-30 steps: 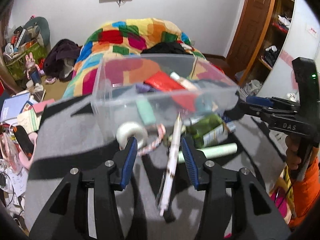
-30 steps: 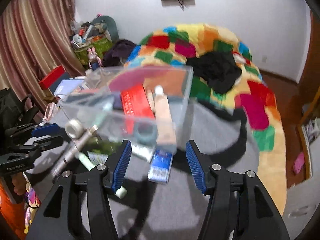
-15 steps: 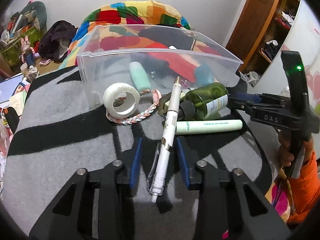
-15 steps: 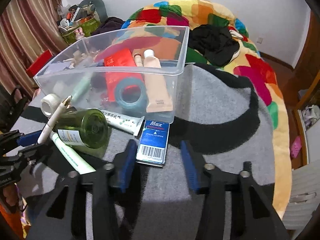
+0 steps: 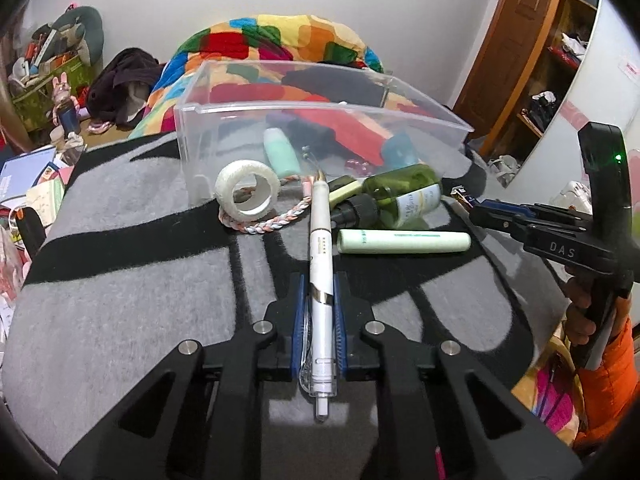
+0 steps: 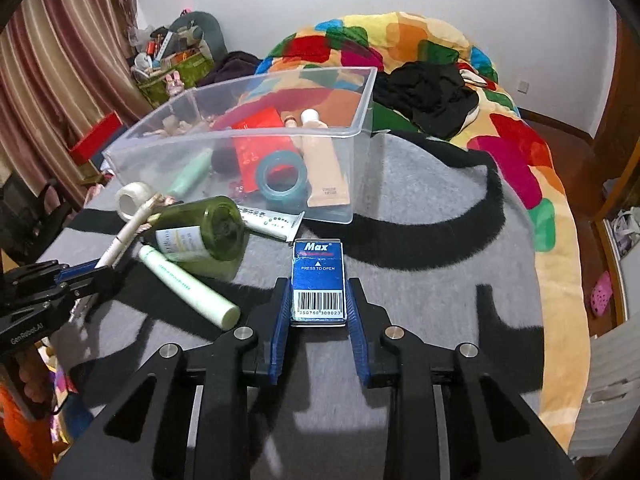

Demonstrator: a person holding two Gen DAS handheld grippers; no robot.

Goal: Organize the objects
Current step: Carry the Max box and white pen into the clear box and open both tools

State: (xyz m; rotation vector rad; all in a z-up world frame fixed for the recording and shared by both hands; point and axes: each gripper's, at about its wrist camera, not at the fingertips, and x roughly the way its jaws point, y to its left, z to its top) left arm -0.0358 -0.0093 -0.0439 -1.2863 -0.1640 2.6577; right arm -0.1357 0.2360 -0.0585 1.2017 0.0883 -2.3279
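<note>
I am clamping my left gripper [image 5: 319, 326] on the white click pen [image 5: 321, 276], jaws just closed. My right gripper [image 6: 318, 312] is pinching the blue "Max" box [image 6: 318, 280]. Both are lying on the grey-black blanket [image 6: 420, 280], before the clear plastic bin [image 6: 248, 136].

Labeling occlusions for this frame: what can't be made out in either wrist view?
- Blue box, right wrist: near end sits behind the jaws; whether it is lifted is unclear.
- Pen, left wrist: lower barrel flanked by the pads; clip side hidden.
- Bin contents, both views: blurred through the plastic wall, overlapping.
- Bottle label: print too small.
- Person, left wrist: only a hand and an orange sleeve, cut by the edge.
</note>
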